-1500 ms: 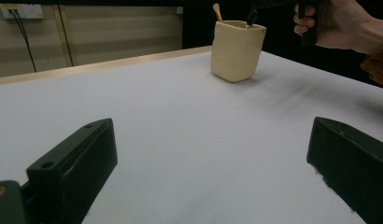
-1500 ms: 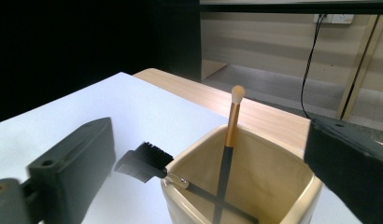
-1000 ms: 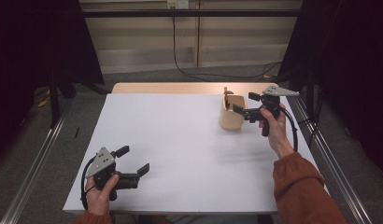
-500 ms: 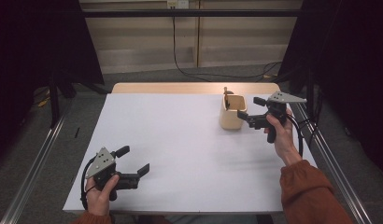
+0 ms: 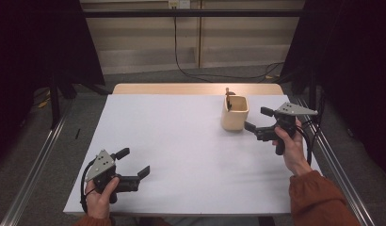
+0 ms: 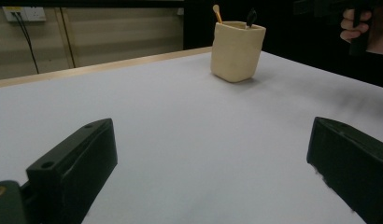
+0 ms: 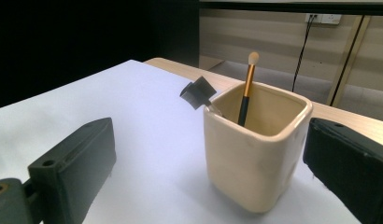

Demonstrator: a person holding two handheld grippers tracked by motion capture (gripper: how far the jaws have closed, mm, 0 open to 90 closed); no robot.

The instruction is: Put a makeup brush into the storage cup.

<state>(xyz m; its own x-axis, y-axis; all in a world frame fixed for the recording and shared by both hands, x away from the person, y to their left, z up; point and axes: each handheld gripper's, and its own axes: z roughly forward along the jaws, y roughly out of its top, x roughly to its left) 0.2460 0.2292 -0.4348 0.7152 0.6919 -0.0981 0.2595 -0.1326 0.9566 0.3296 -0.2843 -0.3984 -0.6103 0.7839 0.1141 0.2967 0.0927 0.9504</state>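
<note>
Your right gripper had drawn back from the cream holder, fingers wide apart and empty; holder upright at the bench far right, two brushes inside. Likely release done. Left gripper idle, open, empty

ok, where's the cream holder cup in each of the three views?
High view: the cream holder cup stands right of centre toward the far edge, just left of the right gripper.
Left gripper view: cup at top, right of centre, far off.
Right gripper view: cup close, lower right of centre, between the jaws.
Shared landmark: the gold-handled brush standing in it.
</note>
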